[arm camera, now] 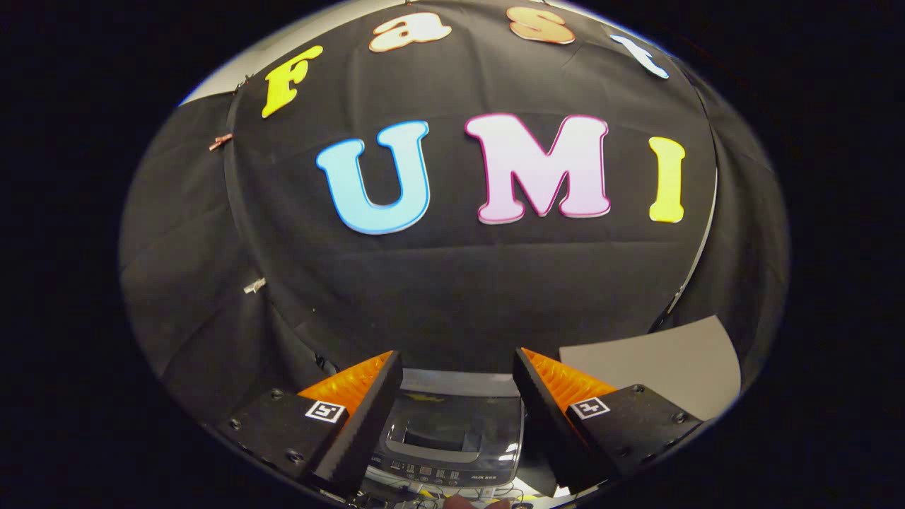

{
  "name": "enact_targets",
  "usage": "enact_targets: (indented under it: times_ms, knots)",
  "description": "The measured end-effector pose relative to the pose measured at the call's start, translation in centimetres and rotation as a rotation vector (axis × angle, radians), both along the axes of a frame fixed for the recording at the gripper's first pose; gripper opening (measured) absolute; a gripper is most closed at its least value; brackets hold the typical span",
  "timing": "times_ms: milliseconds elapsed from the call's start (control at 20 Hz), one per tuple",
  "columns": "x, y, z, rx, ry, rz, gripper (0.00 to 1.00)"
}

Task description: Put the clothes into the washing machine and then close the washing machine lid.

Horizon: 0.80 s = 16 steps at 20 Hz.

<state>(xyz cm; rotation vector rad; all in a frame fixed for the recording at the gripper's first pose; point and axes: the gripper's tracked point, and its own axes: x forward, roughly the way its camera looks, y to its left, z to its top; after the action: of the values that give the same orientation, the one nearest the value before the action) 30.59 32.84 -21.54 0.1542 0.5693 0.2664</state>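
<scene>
My gripper is open, its two fingers spread wide with nothing between them. Below and between the fingers sits a small top-loading washing machine. Its dark, glossy lid lies down flat over the tub, with a handle recess near the front. A control panel with small buttons runs along the machine's near edge. No clothes show on the lid or around the machine. The gripper is held above the machine, tilted up toward the booth's back wall.
A black cloth wall rises right behind the machine and wraps round on both sides. A grey board stands beyond the right finger. A fingertip of a person shows just in front of the control panel.
</scene>
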Motion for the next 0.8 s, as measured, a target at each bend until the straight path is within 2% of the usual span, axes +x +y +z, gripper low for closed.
enact_targets:
  times_ms: [300, 800]
  knots:
    - [0.8, -5.6, 6.8, -0.016, -0.148, -0.052, 0.99]
    - [-0.8, -15.8, 12.5, -0.043, -0.286, -0.158, 0.99]
